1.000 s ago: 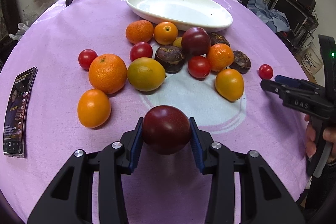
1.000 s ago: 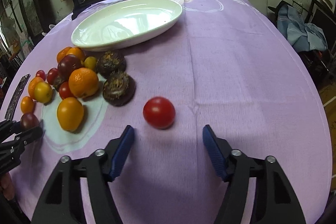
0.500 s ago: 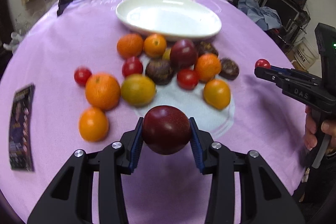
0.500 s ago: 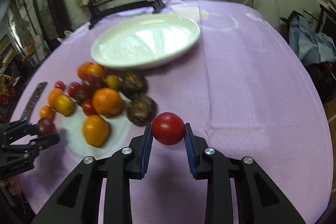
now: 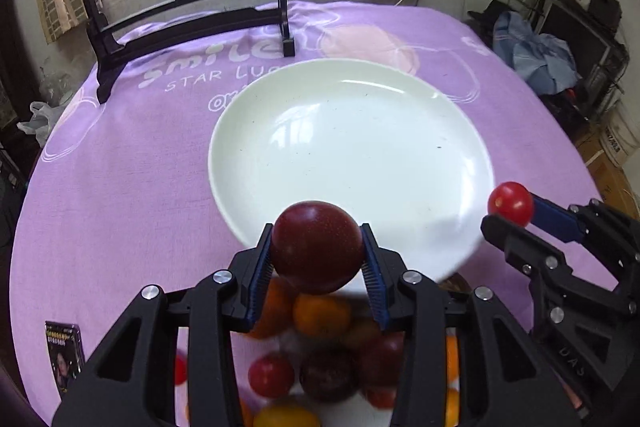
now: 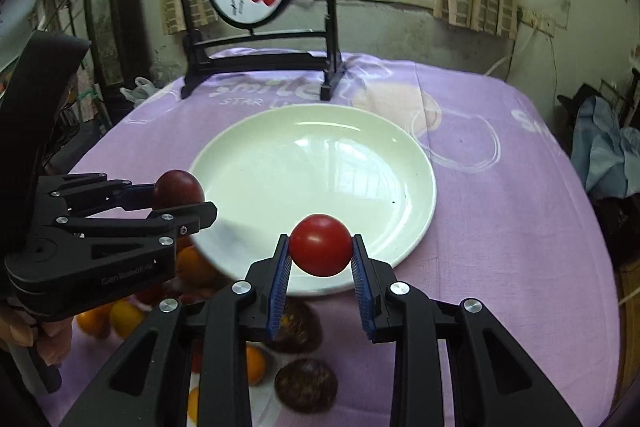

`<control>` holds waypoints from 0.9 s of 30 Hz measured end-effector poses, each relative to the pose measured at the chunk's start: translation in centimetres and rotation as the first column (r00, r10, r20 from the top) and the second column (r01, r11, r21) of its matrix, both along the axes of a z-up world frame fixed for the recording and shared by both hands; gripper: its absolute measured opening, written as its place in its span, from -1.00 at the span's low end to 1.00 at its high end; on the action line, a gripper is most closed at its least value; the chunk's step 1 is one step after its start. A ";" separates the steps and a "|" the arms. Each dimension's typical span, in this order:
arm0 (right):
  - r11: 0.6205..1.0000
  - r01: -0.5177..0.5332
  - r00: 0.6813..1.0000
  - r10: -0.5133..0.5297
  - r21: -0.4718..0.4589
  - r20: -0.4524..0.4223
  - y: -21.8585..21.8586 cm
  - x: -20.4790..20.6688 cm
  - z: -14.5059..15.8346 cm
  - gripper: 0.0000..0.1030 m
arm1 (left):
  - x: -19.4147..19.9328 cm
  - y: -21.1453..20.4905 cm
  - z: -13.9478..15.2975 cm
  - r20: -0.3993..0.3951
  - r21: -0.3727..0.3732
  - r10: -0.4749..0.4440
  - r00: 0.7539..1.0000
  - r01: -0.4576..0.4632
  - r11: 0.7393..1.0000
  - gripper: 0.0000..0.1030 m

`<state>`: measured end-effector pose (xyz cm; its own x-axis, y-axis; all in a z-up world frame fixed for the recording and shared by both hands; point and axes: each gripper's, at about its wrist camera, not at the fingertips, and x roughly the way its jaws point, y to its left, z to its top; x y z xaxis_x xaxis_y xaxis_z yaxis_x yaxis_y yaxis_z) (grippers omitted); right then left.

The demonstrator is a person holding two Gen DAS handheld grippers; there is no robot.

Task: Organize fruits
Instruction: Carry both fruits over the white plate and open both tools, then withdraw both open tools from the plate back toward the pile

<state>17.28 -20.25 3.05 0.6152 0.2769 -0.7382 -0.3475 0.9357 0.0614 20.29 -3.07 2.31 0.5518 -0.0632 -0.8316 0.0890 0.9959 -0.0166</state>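
My left gripper (image 5: 316, 259) is shut on a dark red plum (image 5: 316, 247) and holds it over the near rim of the white plate (image 5: 360, 131). My right gripper (image 6: 320, 259) is shut on a red tomato (image 6: 320, 245), also above the plate's (image 6: 304, 171) near rim. The left wrist view shows the right gripper (image 5: 516, 215) with its tomato (image 5: 511, 203) at the plate's right edge. The right wrist view shows the left gripper (image 6: 180, 199) with the plum (image 6: 178, 189) at the plate's left edge. Several oranges, tomatoes and dark fruits (image 5: 320, 367) lie below my fingers.
A framed round picture on a black stand (image 5: 180, 23) rises behind the plate on the purple cloth (image 5: 120, 187). A phone (image 5: 64, 351) lies at the left. Two wrinkled dark fruits (image 6: 306, 383) sit under the right gripper. A hand (image 6: 36, 335) holds the left gripper.
My right gripper closed on the red tomato and lifted it. Both grippers carried their fruit away from the pile to the plate's near rim.
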 end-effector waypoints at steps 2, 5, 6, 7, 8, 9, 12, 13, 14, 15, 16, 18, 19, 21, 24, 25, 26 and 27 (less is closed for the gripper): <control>1.000 0.013 1.000 -0.013 0.010 -0.018 0.0 0.9 -1.0 -0.40 | 1.1 -0.1 -0.9 -0.022 -0.005 0.004 1.000 -0.004 1.000 -0.21; 1.000 0.017 0.999 -0.017 0.021 -0.037 0.1 1.8 -2.0 -0.38 | 2.6 -0.3 -2.3 -0.044 -0.005 0.005 0.999 -0.006 1.000 -0.21; 0.999 0.023 0.999 -0.021 0.033 -0.043 0.0 2.1 -2.2 -0.38 | 2.8 -0.4 -2.8 -0.050 -0.007 0.006 0.999 -0.006 1.000 -0.21; 0.999 0.021 0.999 -0.019 0.044 -0.048 0.1 2.2 -2.3 -0.28 | 3.3 -0.5 -3.2 -0.059 -0.014 0.006 0.998 -0.007 1.000 -0.20; 0.998 0.019 0.999 -0.017 0.054 -0.046 0.0 2.2 -2.4 -0.09 | 3.5 -0.7 -3.5 -0.068 -0.018 0.007 0.998 -0.008 1.000 -0.19; 0.998 0.020 0.999 -0.018 0.056 -0.035 0.0 2.1 -2.3 -0.02 | 3.7 -0.8 -3.8 -0.077 -0.019 0.008 0.997 -0.010 1.000 -0.15; 0.999 0.011 1.000 -0.010 0.049 -0.016 -0.2 1.6 -2.0 0.01 | 3.4 -0.7 -3.0 -0.037 0.008 0.026 0.999 -0.025 1.000 0.34; 0.998 0.009 1.000 -0.008 0.054 -0.018 -0.3 1.4 -1.9 0.01 | 3.0 -0.5 -2.5 -0.016 0.012 0.031 0.999 -0.030 0.999 0.42; 0.998 0.009 1.000 -0.008 0.058 -0.021 -0.4 1.3 -1.8 0.02 | 2.6 -0.2 -1.9 -0.003 0.010 0.032 0.999 -0.032 0.999 0.42; 0.998 0.008 1.000 -0.007 0.059 -0.022 -0.5 1.2 -1.8 0.02 | 2.0 0.1 -1.2 0.016 0.006 0.034 0.999 -0.035 0.999 0.42; 0.998 0.005 1.000 -0.003 0.060 -0.024 -0.5 1.0 -1.7 0.02 | 1.4 0.5 -0.6 0.031 0.004 0.037 0.999 -0.037 0.999 0.43; 0.998 -0.004 1.000 0.005 0.061 -0.023 -0.5 0.5 -1.5 0.04 | -0.1 1.1 0.4 0.061 0.002 0.046 0.997 -0.047 0.999 0.48; 0.998 -0.008 1.000 0.009 0.060 -0.020 -0.5 0.2 -1.3 0.09 | -0.9 1.5 0.8 0.077 0.005 0.053 0.996 -0.053 0.999 0.55; 0.998 -0.013 1.000 0.013 0.056 -0.009 -0.7 -0.5 -0.9 0.16 | -2.8 2.4 1.6 0.107 0.012 0.066 0.992 -0.068 0.998 0.68; 0.999 -0.006 1.000 0.005 0.054 0.010 -1.3 -2.2 -0.3 0.23 | -5.3 3.6 2.1 0.118 -0.010 0.080 0.990 -0.079 0.997 0.71; 0.998 0.000 1.000 -0.001 0.059 0.011 -1.6 -2.8 -0.2 0.27 | -6.0 3.8 2.1 0.113 -0.018 0.082 0.990 -0.081 0.997 0.71; 0.998 0.005 1.000 -0.006 0.063 0.012 -1.9 -3.4 -0.1 0.30 | -6.6 4.1 2.1 0.110 -0.026 0.085 0.990 -0.082 0.996 0.71; 0.998 0.012 1.000 -0.013 0.062 0.013 -2.3 -4.2 0.0 0.30 | -7.3 4.2 2.0 0.110 -0.031 0.086 0.990 -0.083 0.996 0.71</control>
<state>13.09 -22.56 3.07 0.6286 0.3142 -0.7114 -0.3373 0.9344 0.1147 13.03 1.14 4.27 0.6447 -0.0331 -0.7637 0.0072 0.9993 -0.0373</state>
